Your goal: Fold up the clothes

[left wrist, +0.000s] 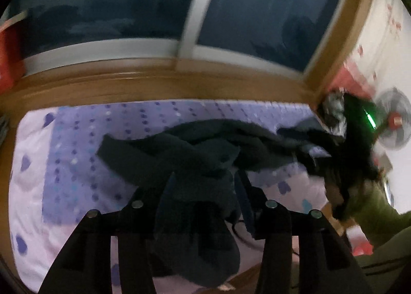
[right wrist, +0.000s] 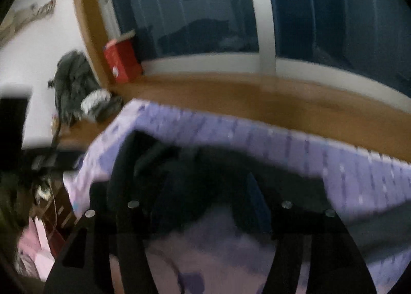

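garment (left wrist: 195, 155) on bed (left wrist: 77, 155), window (left wrist: 102, 6) behind

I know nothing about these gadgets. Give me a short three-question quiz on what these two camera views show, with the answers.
1. True or false: the dark garment lies on a purple spotted bedsheet.
2. What stands on the wooden sill by the window in the right wrist view: A a red box, B a green bottle, C a white lamp?
3. In the left wrist view, what sits between the fingers of the left gripper?

Key: 1 true. 2 A. 3 dark cloth, part of the garment; whether the pads press on it cannot be told.
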Available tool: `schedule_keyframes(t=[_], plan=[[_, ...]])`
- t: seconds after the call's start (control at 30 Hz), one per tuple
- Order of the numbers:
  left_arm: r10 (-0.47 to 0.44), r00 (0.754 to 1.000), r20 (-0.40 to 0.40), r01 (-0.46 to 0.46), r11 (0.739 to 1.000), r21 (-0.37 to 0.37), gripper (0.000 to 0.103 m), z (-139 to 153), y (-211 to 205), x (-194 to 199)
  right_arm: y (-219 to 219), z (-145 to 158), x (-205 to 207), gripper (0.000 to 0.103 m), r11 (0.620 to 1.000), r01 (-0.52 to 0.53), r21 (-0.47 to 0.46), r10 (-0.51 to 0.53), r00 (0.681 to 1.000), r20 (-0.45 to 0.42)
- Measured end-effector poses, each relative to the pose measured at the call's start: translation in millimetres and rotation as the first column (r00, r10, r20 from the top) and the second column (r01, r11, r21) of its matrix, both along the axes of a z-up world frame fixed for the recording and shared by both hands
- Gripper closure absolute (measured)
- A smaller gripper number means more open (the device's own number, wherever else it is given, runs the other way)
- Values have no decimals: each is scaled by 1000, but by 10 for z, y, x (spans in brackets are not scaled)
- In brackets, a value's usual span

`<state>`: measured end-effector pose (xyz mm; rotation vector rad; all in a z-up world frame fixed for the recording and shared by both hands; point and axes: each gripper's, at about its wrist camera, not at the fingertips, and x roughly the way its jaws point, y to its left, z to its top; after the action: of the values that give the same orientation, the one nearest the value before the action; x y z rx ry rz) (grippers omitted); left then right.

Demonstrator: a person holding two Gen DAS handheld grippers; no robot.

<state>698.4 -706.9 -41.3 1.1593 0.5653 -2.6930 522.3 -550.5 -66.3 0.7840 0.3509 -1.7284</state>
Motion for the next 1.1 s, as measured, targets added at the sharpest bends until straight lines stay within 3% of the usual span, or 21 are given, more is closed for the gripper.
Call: schedule_keyframes(t=[0.1, 0.17, 0.33, 0.4, 0.53, 0.63, 0.73, 0.83, 0.97, 1.1], plan=[[-128, 988, 90, 135, 988, -73, 55, -72, 136, -327, 174, -187, 338, 42, 999, -40, 22, 40, 999, -1], [-155, 977, 145, 174, 976, -129, 55, -103, 224, -469, 233, -275, 526, 42, 996, -80, 28, 79, 997, 14], [-253, 948, 195, 283, 949, -142, 55, -117, 315, -683, 302, -380, 760, 42, 995, -100, -3, 100, 990, 96], [-299, 927, 228, 339, 927, -161, 55, -146, 335, -755, 280, -417, 826, 41, 998, -55, 13, 53, 991, 124], [-420, 862, 283, 484, 849, -213, 55, -251, 375, -884, 229, -434, 1010, 38, 1000, 17, 4, -17, 985, 170], [-503, 802, 322, 575, 796, -190, 55, -393, 320, -978, 128, -466, 1218, 32, 995, 100, -8, -98, 984, 149], [-572, 746, 341, 645, 749, -155, 55, -575, 227, -1011, -42, -566, 1419, 32, 976, 216, -1, -212, 959, 190], [-611, 726, 317, 667, 737, -107, 55, -673, 122, -1024, -245, -686, 1644, 31, 960, 278, 27, -278, 942, 189], [-634, 724, 273, 665, 746, -30, 50, -792, 3, -1091, -459, -783, 1800, 31, 939, 338, 69, -345, 921, 183], [-644, 725, 245, 661, 750, 16, 49, -907, -40, -1177, -672, -903, 1705, 30, 902, 418, 108, -431, 883, 184]])
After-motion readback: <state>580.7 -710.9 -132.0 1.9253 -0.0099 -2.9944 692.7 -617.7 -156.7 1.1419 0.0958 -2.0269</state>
